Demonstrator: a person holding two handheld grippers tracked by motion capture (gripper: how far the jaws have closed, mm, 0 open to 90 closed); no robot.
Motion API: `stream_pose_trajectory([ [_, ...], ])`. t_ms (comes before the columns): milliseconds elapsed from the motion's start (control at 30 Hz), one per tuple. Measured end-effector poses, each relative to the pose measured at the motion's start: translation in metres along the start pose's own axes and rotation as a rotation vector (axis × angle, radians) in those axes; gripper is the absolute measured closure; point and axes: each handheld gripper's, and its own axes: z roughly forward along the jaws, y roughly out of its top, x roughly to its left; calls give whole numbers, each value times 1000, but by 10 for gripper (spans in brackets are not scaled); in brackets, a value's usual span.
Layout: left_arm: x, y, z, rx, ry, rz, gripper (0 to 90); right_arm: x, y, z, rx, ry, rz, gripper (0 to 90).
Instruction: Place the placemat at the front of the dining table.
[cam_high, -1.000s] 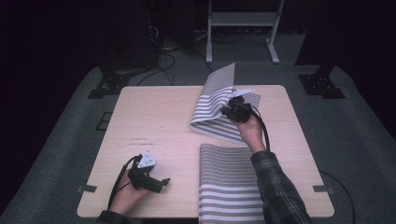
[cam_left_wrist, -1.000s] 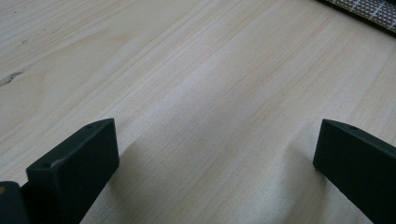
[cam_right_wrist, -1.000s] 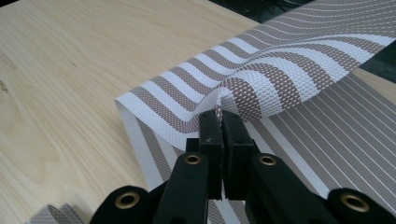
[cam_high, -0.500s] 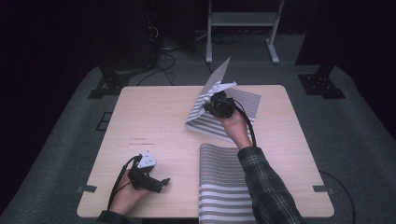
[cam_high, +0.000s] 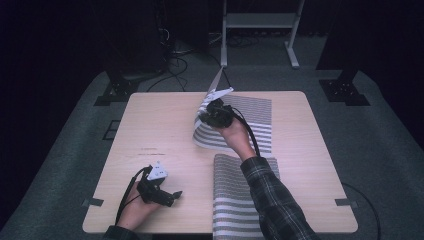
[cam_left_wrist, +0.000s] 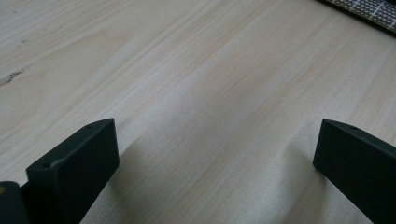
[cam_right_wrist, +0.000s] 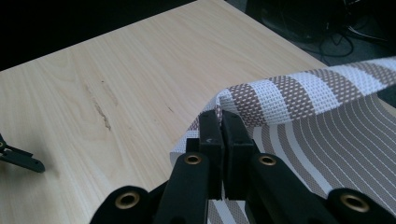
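From the high view, a pale wooden table (cam_high: 150, 125) carries two striped woven mats. One striped mat (cam_high: 255, 120) lies at the far middle, its left part lifted and curled over; the right gripper (cam_high: 216, 114) holds that raised edge above the tabletop. A second striped mat (cam_high: 231, 200) lies flat at the near edge, partly under the plaid sleeve (cam_high: 275, 200). The left gripper (cam_high: 170, 196) rests low on the near left part of the table, well apart from both mats. No container stands on the table.

In the left gripper view, the two black jaws are spread wide over bare wood (cam_left_wrist: 196, 93), with nothing between them. A corner of a woven mat (cam_left_wrist: 369, 9) shows at the top right.

In the right gripper view, the jaws are pressed together on the folded edge of the brown-and-white mat (cam_right_wrist: 299, 93), pinching it where the weave bends over. The left gripper's tip (cam_right_wrist: 18, 158) lies far off on the wood.
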Motion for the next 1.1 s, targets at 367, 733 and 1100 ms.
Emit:
stream_pose_trajectory([
  [367,-1,0,0,-2,-1,1,0,24,7,27,30,58,-25,882],
  [733,-1,0,1,-2,-5,1,0,30,-6,56,79,80,-17,880],
  [1100,-2,2,2,-4,-8,6,0,31,-14,69,91,90,-8,865],
])
